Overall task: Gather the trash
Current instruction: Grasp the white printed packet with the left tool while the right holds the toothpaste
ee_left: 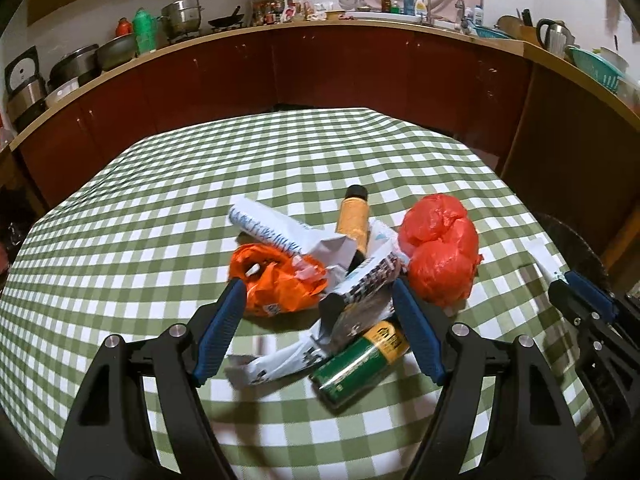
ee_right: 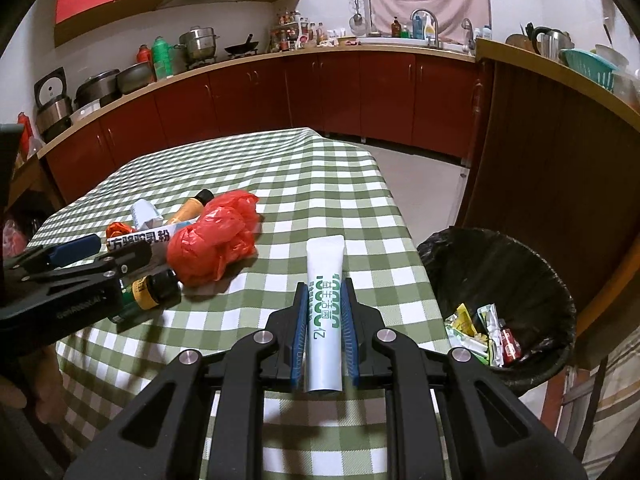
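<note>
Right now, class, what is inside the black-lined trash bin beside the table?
In the trash bin, a few crumpled wrappers lie at the bottom: yellow, green-and-white and red ones. Anything beneath them is covered, and the near rim hides part of the bin's floor.

The white squeezable tube (ee_right: 324, 312) carries green characters and "2" near its base. The white printed packet (ee_right: 138, 241) shows black characters "乳粉".

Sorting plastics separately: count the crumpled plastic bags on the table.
2. The red bag lies right of the pile; the orange bag is on the pile's left, by the left gripper. Others may hide underneath.
</note>
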Motion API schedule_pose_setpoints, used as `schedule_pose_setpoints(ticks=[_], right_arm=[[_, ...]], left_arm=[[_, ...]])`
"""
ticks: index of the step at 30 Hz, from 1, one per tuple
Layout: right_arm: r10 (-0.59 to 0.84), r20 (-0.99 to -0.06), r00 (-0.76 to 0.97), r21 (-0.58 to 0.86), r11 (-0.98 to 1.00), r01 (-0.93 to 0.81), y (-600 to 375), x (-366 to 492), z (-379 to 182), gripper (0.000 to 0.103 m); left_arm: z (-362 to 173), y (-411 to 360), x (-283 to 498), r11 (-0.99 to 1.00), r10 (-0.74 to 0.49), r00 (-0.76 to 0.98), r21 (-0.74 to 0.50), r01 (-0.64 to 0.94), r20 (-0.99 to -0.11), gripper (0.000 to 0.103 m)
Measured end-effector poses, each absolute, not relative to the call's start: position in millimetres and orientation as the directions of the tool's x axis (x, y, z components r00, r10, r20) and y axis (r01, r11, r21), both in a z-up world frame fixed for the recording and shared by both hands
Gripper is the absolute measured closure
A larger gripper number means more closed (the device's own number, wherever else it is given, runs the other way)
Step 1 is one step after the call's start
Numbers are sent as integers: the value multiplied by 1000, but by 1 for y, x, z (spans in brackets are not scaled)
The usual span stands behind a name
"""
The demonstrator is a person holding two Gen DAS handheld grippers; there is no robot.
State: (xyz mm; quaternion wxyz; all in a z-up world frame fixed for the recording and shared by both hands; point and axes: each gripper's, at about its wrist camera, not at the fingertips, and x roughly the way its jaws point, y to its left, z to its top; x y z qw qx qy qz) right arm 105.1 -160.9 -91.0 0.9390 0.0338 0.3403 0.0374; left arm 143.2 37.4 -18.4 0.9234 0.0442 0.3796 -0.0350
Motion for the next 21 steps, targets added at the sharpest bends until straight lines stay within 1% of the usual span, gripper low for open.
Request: schedule_pose_setpoints(ticks=[1,3,4,6,7,9,10,12,15,21], right_arm=[[95,-638,764,92,995,-47,-162,105,-92,86],[96,-640,763,95,994,-46,-162,106,-92,86],[97,-640,762,96,994,-46,-163,106,-93,86],[100,-642,760,101,994,-46,-164,107,-93,86],[101,-642,760,102,994,-46,-164,107,-93,86],[100,-642,760,101,994,-46,-164,107,-93,86],[100,-642,760,101,994,-46,-164,107,-93,86],[101,-642,760,102,994,-46,-164,107,-93,86],[100,-639,763,101,994,-46,-165,107,-92,86],[98,-630,770,101,994,-44,-166,103,-91,86]], left_arm=[[-19,35,144,993,-36,709,57,107,-704,40],[-20,32,145,991,-45,707,59,122,-705,53],[-21,32,145,990,-56,704,53,132,-708,57],[-23,31,146,988,-78,690,34,148,-720,70],[-24,31,146,988,-86,683,26,152,-725,72],[-26,30,147,987,-99,677,13,158,-729,81],[-25,30,146,987,-101,679,13,161,-727,82],[-24,29,143,985,-115,682,8,174,-722,90],[-22,28,137,983,-122,688,9,183,-716,94],[-17,29,126,983,-128,709,5,183,-693,97]])
